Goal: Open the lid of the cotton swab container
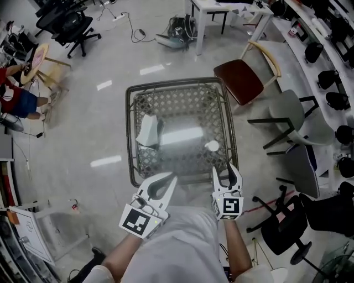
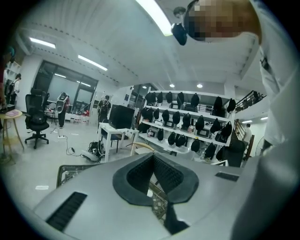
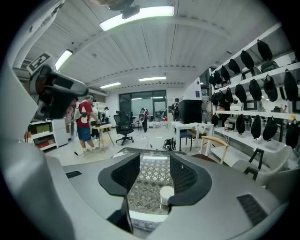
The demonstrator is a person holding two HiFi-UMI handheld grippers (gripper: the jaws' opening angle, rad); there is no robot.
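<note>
The cotton swab container (image 1: 212, 146), small, round and white, stands near the front right of the glass-topped lattice table (image 1: 130, 138). My right gripper (image 1: 227, 167) hovers at the table's front edge just short of the container. Its jaws are open with nothing between them. In the right gripper view the container (image 3: 166, 194) shows beyond the gap of the right gripper (image 3: 154, 161), low and slightly right. My left gripper (image 1: 169, 178) is shut and empty at the front edge, left of centre. In the left gripper view the left gripper (image 2: 153, 157) has its jaws meeting, and the container is hidden.
A white crumpled packet (image 1: 148, 131) lies on the table's left half. A wooden chair with a dark red seat (image 1: 238, 80), grey chairs (image 1: 293, 119) and a black office chair (image 1: 287, 226) stand to the right. A white desk (image 1: 221, 11) is behind, and a person in red (image 1: 16, 97) is at the far left.
</note>
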